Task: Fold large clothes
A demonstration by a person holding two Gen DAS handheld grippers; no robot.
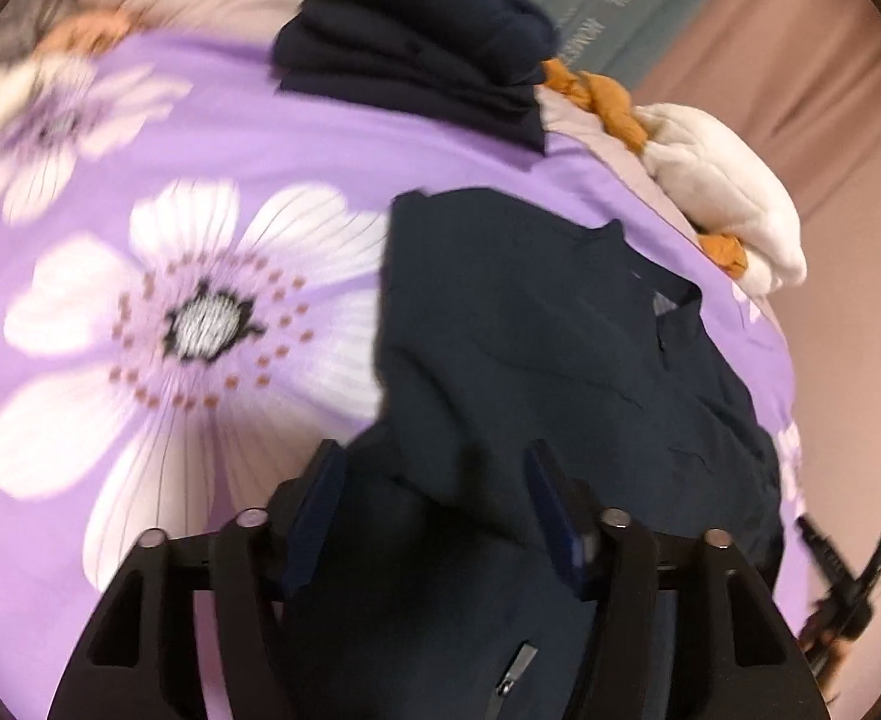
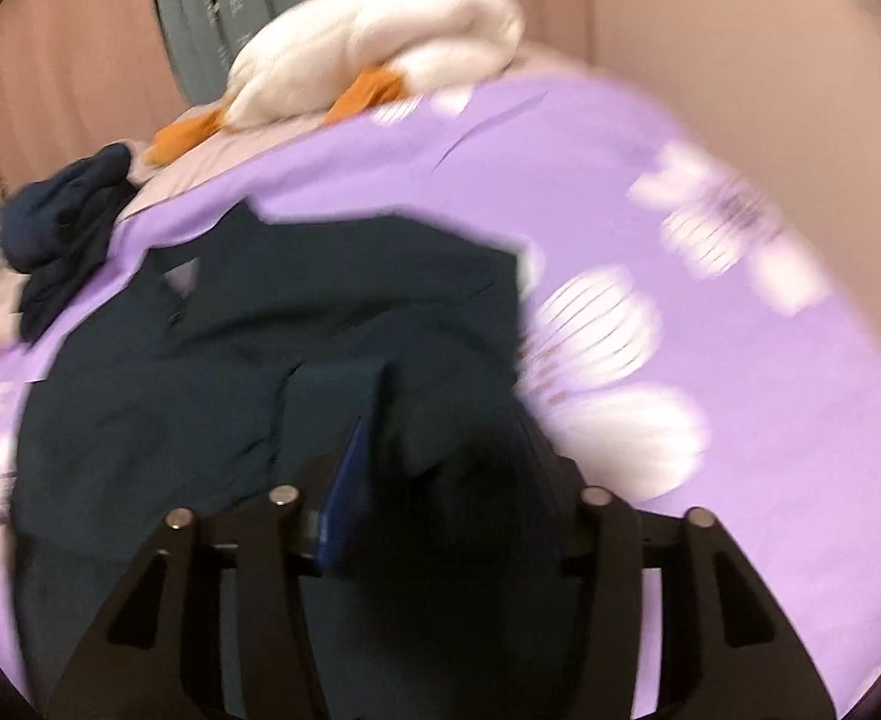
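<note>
Now dark garment (image 1: 536, 360) lies bunched between both gaping tools, left tool (image 1: 434, 480) and right tool (image 2: 440, 450).

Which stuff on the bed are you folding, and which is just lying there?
For the folding:
- dark blue jacket, spread on the purple flowered bedspread
- left gripper and right gripper, both at the jacket

Just lying about:
- pile of dark blue clothes
- white blanket
- orange cloth

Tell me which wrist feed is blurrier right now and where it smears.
Right wrist: heavy motion smear across the purple bedspread flowers and the dark garment edges. Left wrist: milder blur, the big flower readable, the zipper pull fairly sharp; fisheye bending at both rims.
</note>
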